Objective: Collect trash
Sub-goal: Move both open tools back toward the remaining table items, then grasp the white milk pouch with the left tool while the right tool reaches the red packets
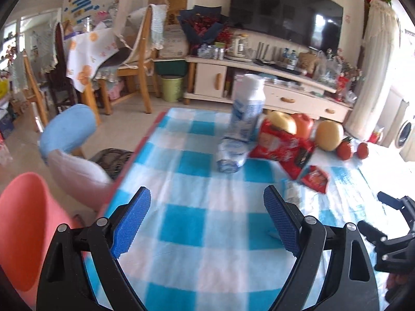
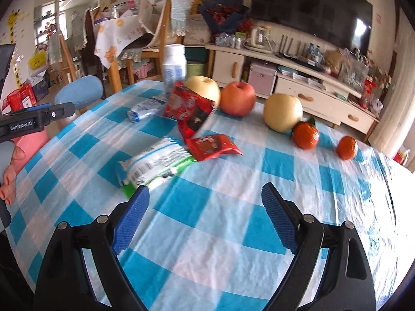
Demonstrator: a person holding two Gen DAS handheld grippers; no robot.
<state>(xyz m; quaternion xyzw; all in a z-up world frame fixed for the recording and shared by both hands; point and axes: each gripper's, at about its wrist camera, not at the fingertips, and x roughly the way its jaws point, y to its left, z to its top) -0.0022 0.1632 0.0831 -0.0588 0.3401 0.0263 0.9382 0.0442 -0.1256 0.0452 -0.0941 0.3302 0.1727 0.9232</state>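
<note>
On the blue-and-white checked tablecloth [image 2: 233, 233] lie a white-and-green wrapper [image 2: 155, 163], a small red wrapper [image 2: 212, 146], a larger crumpled red wrapper [image 2: 189, 108] and a crushed clear bottle [image 2: 145, 108]. A white bottle [image 2: 175, 64] stands upright behind them. My right gripper [image 2: 205, 191] is open and empty, its left pad just short of the white-and-green wrapper. My left gripper [image 1: 207, 194] is open and empty over bare cloth, with the crushed bottle [image 1: 230, 153] and white bottle [image 1: 249, 103] ahead. The right gripper [image 1: 371, 210] shows at that view's right edge.
Two pears [image 2: 282, 111], an apple [image 2: 238, 98] and two tangerines [image 2: 306, 134] sit at the back of the table. A coral-red plastic shape [image 1: 23, 228] and a blue stool [image 1: 70, 129] stand off the table's left edge. A green bin [image 1: 172, 88] is on the floor.
</note>
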